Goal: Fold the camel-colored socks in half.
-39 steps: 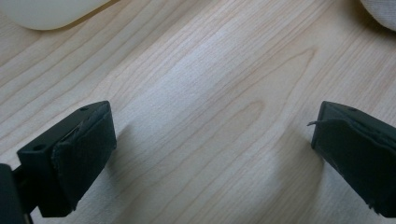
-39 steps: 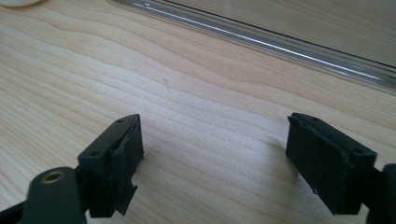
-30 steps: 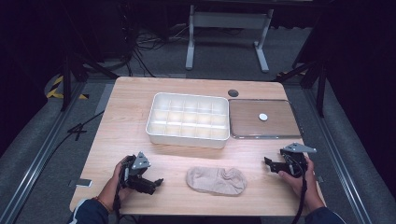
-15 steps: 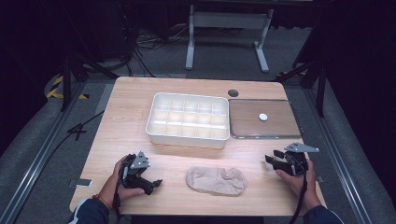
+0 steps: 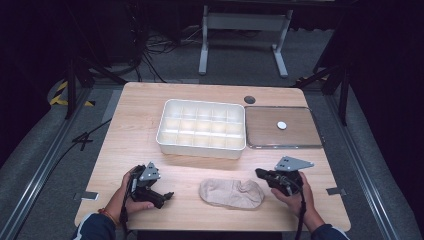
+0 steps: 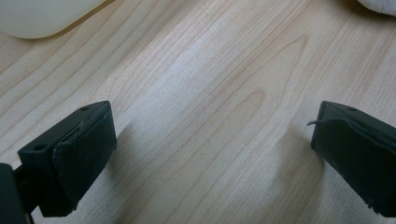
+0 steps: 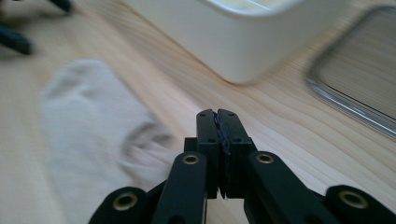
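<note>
A beige sock point(image 5: 231, 193) lies flat near the table's front edge, between my two grippers. My left gripper point(image 5: 167, 196) rests on the wood to the sock's left, pointing right. In its own view the left gripper point(image 6: 212, 154) stands wide open over bare wood, with a corner of the sock point(image 6: 379, 4) far ahead. My right gripper point(image 5: 259, 173) hovers just right of the sock, pointing left. Its jaws have just been closing, and the right gripper point(image 7: 218, 116) is now shut with nothing between its pads. The sock point(image 7: 88, 135) lies ahead and to its left.
A white compartmented box point(image 5: 202, 129) sits mid-table behind the sock, also seen as a white box wall point(image 7: 243, 37). Right of it lies a metal-framed wooden panel point(image 5: 300, 137) bearing a small white disc point(image 5: 282, 125). A black grommet point(image 5: 249, 99) is set in the tabletop behind.
My right gripper has moved left toward the sock and its jaws have gone from wide open to shut. The left gripper has stayed put.
</note>
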Demonstrator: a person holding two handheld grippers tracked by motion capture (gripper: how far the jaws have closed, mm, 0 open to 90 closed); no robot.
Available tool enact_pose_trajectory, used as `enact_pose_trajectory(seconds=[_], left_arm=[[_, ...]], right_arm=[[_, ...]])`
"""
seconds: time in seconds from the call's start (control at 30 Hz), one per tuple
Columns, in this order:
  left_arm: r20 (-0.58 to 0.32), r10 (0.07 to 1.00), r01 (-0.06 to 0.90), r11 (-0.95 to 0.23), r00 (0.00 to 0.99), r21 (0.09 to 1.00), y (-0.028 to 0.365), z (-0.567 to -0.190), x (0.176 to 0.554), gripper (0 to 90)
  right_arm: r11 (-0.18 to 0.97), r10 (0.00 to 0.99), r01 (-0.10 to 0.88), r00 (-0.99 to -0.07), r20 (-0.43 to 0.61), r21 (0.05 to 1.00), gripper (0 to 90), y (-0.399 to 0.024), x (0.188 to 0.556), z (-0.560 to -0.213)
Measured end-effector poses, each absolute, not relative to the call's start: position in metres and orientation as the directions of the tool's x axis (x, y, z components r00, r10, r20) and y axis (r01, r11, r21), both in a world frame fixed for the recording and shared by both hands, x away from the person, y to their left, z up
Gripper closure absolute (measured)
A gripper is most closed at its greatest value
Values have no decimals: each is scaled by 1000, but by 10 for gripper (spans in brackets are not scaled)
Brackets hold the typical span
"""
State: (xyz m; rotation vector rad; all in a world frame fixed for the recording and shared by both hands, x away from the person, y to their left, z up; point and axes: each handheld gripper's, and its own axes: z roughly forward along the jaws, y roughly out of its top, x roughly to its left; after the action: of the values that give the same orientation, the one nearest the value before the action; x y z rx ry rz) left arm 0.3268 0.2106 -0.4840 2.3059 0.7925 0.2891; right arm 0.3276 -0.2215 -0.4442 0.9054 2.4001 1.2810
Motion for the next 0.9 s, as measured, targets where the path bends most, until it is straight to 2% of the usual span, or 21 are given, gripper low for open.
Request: enact_pose_trajectory(seconds=[0.23, 0.53, 0.6, 0.67, 0.73, 0.8, 0.9], left_arm=[[-14, 625, 472, -575, 781, 669, 211, -484, 323, 31], [-16, 650, 492, -558, 760, 669, 209, -484, 325, 29], [-15, 666, 496, -540, 746, 680, 208, -482, 326, 88], [-39, 684, 514, -509, 729, 691, 206, -481, 329, 205], [-101, 686, 542, -466, 720, 699, 200, -479, 331, 221], [-124, 674, 536, -447, 728, 716, 190, -477, 333, 262], [-151, 644, 520, -432, 750, 737, 170, -471, 330, 261]], right_arm=[[539, 499, 309, -866, -2, 783, 896, -151, 310, -450], [616, 472, 328, -882, -3, 716, 897, -121, 317, -473], [611, 468, 327, -884, 4, 721, 898, -120, 317, -474], [609, 468, 327, -884, 6, 722, 899, -118, 318, -475], [610, 457, 320, -889, 8, 725, 899, -116, 317, -475], [620, 445, 302, -896, -8, 725, 900, -111, 314, -475], [632, 428, 278, -903, -27, 723, 900, -105, 312, -475]])
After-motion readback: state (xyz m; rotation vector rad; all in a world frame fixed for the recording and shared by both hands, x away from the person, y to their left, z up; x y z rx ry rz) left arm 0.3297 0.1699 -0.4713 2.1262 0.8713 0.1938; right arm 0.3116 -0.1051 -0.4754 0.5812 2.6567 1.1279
